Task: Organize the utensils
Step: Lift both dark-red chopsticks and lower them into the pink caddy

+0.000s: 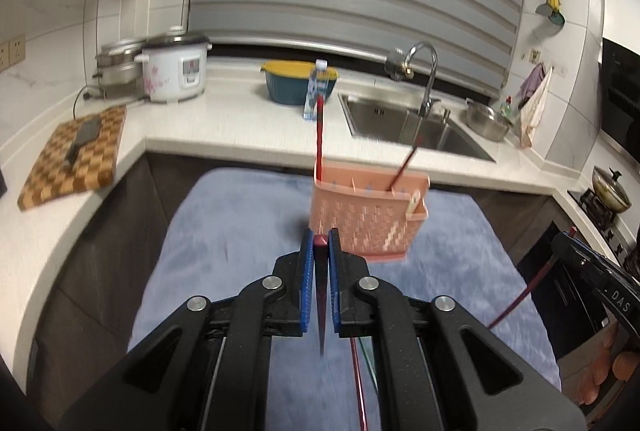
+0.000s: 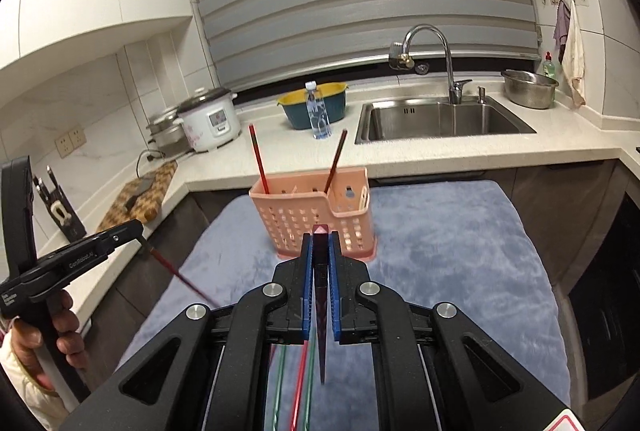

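Gripping a dark red chopstick (image 1: 321,295) end-on between its blue pads, the left gripper (image 1: 321,240) has its jaws drawn narrow around the stick, whose square butt pokes out at the fingertips. The right gripper (image 2: 320,237) pinches a second dark red chopstick (image 2: 321,295) the same way. Ahead of both, just beyond the fingertips, stands the pink perforated plastic utensil basket (image 2: 316,219) on a blue-grey fleecy mat (image 2: 448,239), with two red chopsticks (image 2: 258,159) leaning upright in it. More red and green sticks (image 2: 298,387) lie on the mat beneath the right gripper.
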A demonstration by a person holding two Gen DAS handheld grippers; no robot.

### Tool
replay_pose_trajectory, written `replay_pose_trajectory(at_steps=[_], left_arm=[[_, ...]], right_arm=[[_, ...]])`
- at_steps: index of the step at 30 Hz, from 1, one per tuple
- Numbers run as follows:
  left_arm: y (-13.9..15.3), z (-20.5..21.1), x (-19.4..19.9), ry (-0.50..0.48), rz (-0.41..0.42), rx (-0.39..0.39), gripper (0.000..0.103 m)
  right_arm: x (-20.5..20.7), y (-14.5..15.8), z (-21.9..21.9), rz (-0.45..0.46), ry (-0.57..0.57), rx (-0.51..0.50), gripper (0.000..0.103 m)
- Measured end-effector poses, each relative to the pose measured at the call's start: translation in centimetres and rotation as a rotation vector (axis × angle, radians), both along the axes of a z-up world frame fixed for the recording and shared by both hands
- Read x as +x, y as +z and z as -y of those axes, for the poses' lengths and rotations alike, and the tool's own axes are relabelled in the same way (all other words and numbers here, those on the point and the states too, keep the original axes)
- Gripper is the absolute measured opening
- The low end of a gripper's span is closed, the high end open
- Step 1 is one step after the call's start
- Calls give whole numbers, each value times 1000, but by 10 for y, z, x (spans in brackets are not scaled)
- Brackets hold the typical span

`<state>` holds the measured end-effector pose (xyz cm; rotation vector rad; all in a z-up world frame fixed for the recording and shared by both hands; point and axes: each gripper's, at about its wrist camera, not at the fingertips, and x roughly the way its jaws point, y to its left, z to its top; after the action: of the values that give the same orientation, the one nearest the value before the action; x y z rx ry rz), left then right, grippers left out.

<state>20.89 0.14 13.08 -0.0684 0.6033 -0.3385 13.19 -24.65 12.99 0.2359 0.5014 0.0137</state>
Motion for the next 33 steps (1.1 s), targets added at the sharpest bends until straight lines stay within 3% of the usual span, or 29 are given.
replay_pose_trajectory(at_steps=[5,12,17,20,25,33], left_arm=[[33,6,24,5,70,-19,7],[99,20,55,19,248,-65,7],[120,26,94,46,319,-135,7],[113,31,117,61,305,-139,7],[77,42,144,66,242,-111,7],[28,43,160,68,123,-95,7]], right_arm=[[34,29,5,84,-6,17,7],[88,76,8,233,-21,46,7],[123,89,14,276,-56,77,7],[144,85,18,267,-75,79,7],[173,49,23,176,-73,94,7],[185,3,25,69,-67,90,7]])
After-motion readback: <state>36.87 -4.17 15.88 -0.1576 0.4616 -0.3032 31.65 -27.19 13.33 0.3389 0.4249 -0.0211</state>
